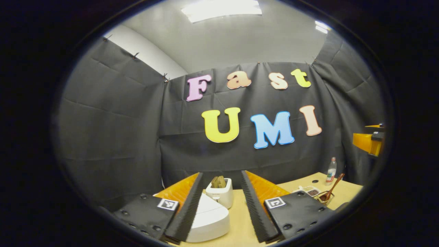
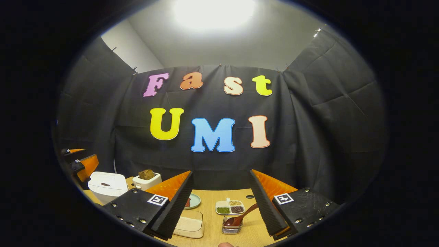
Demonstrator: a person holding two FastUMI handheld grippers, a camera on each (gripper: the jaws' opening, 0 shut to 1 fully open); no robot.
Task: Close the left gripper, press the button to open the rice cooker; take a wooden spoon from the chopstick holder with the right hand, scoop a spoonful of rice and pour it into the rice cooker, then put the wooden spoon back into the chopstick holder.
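You are holding the left gripper [image 1: 221, 206] with its fingers spread wide and nothing between them; it is hovering above the white rice cooker [image 1: 207, 219], whose lid is sitting shut on the wooden table [image 1: 240, 223]; just beyond the cooker a white toaster [image 1: 221, 193] is standing with brown slices in its slots; off to the right a wooden spoon [image 1: 332, 190] is leaning in the chopstick holder [image 1: 324, 198], and a plastic bottle [image 1: 331, 171] is standing behind it.

You are keeping the right gripper [image 2: 221, 202] spread wide too, gripping nothing; between its fingers the wooden spoon [image 2: 241, 216] is resting tilted in the clear chopstick holder [image 2: 232, 226], handle pointing up to the right; just behind the holder a divided tray of grains [image 2: 230, 207] is lying; a shallow container of rice [image 2: 188, 224] is sitting to the left near a small green plate [image 2: 193, 200]; the rice cooker [image 2: 108, 185] is standing at far left beside the toaster [image 2: 147, 180], with the other gripper [image 2: 84, 164] hanging above it.
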